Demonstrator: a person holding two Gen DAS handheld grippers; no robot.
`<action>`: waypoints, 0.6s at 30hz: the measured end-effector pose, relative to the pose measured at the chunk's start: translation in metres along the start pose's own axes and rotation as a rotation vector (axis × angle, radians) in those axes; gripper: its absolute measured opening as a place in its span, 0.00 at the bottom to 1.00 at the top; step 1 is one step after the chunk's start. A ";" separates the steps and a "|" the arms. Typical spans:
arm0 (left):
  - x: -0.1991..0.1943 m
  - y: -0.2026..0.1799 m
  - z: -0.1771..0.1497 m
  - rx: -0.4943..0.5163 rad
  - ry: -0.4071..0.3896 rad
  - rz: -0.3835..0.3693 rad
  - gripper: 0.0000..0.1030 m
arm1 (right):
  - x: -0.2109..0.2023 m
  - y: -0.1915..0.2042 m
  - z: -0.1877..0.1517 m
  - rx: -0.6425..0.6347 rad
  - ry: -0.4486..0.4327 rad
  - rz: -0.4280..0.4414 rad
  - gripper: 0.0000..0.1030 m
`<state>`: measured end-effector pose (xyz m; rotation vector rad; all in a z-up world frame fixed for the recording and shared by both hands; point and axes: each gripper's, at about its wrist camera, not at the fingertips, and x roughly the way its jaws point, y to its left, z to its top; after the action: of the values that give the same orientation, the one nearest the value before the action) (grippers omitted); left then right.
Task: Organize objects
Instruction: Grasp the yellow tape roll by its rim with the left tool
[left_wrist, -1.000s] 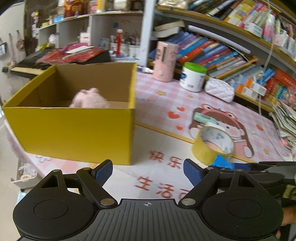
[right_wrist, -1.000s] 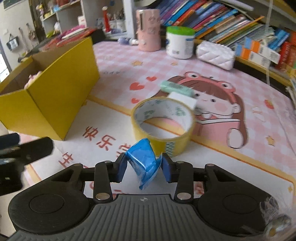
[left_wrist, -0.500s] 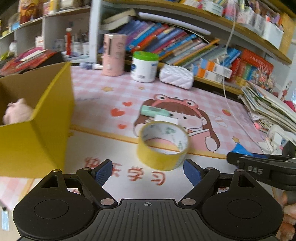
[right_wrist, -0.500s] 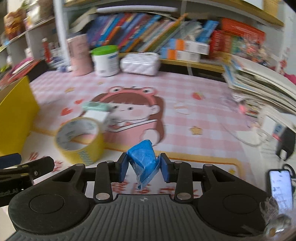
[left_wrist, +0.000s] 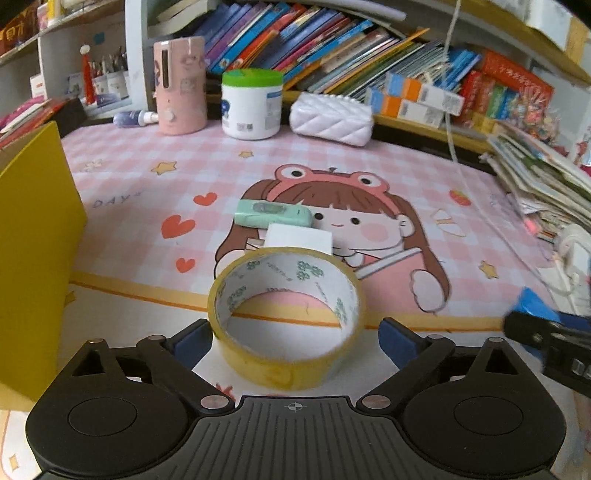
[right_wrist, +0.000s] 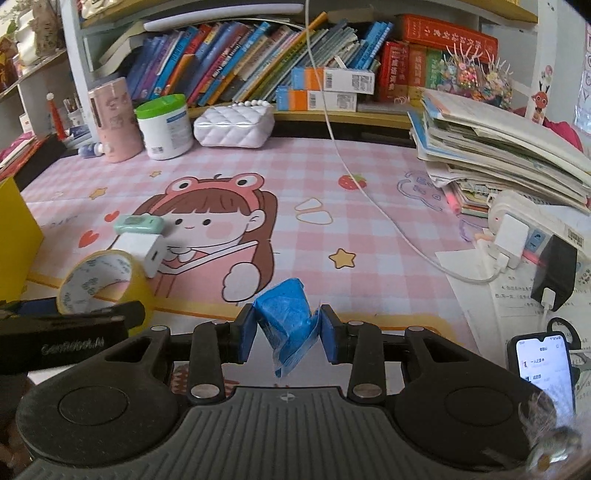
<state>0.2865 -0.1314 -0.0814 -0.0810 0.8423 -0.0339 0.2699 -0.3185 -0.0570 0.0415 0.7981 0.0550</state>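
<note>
A yellow tape roll lies flat on the pink mat, between the fingers of my open left gripper; whether they touch it I cannot tell. It also shows in the right wrist view. Behind it lie a white charger block and a mint green case. My right gripper is shut on a crumpled blue packet, held above the mat's front edge, right of the tape. The yellow box stands at the left.
A pink cylinder, a green-lidded white jar and a white quilted pouch stand along the back by the bookshelf. Stacked papers, a power strip, a white cable and a phone crowd the right.
Both grippers have swung right, away from the yellow box. My left gripper has moved in so the tape roll sits between its fingers. The right gripper still holds the blue packet.
</note>
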 end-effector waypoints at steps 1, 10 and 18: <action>0.004 0.000 0.002 -0.006 0.005 0.004 0.95 | 0.001 -0.002 0.000 0.002 0.003 -0.001 0.33; 0.023 -0.001 0.012 0.007 0.009 0.035 0.93 | 0.009 -0.008 0.003 0.008 0.016 -0.010 0.33; 0.009 -0.002 0.013 0.031 -0.023 0.015 0.89 | 0.009 -0.004 0.004 0.003 0.013 -0.005 0.33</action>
<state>0.3022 -0.1329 -0.0798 -0.0462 0.8189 -0.0320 0.2795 -0.3222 -0.0611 0.0419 0.8110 0.0492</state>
